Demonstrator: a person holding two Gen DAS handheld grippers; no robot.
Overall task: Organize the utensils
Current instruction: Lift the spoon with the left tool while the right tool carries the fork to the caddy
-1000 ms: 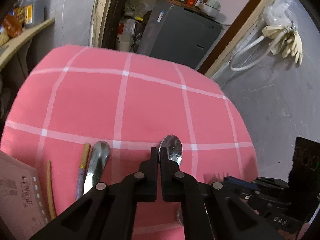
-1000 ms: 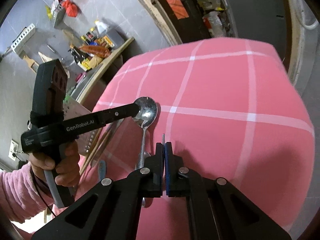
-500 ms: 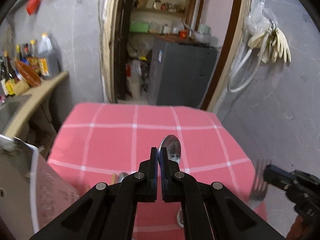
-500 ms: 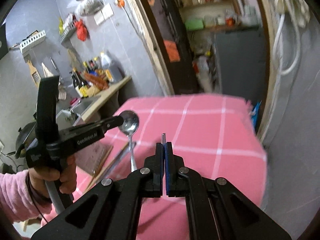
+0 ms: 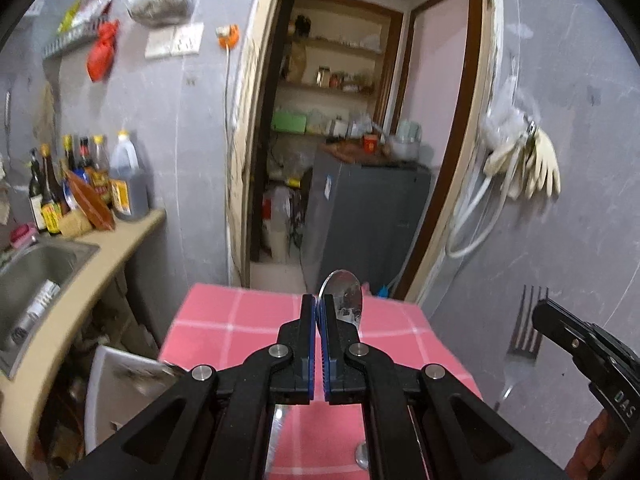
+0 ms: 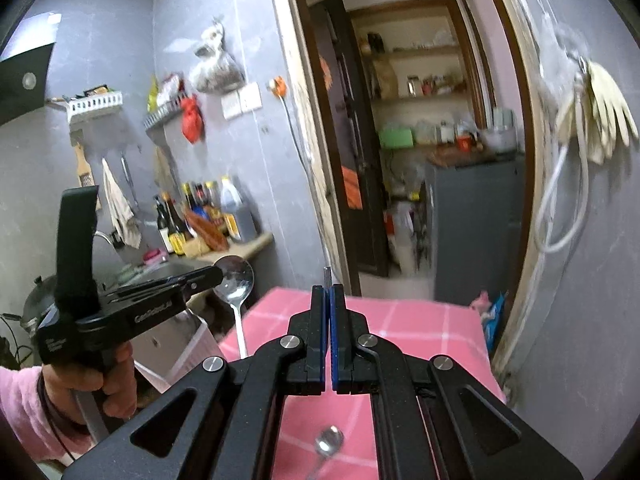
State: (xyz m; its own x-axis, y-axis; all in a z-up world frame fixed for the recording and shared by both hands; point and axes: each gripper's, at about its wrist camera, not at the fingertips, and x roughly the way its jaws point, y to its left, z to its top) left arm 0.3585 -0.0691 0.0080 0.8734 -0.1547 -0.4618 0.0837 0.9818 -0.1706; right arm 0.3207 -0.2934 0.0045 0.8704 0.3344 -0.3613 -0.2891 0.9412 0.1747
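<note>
My left gripper (image 5: 318, 304) is shut on a metal spoon (image 5: 345, 295). The spoon's bowl stands up past the blue pads, and its handle hangs down between the arms. My right gripper (image 6: 329, 296) is shut on a metal fork (image 6: 327, 275), seen edge-on here. The left wrist view shows the fork (image 5: 527, 332) with tines up, held in the right gripper (image 5: 538, 314). The right wrist view shows the left gripper (image 6: 216, 276) and the spoon (image 6: 236, 280). Both grippers hang in the air above the pink checked table (image 5: 240, 328).
A steel sink (image 5: 36, 280) and a counter with bottles (image 5: 80, 184) lie to the left. A white box (image 5: 120, 392) stands at the table's left edge. Beyond the table are a doorway, a grey cabinet (image 5: 360, 216) and hanging gloves (image 5: 524, 168).
Both grippers have risen well above the table, each carrying its utensil, and tilted up toward the room. The other utensils on the cloth have dropped out of view.
</note>
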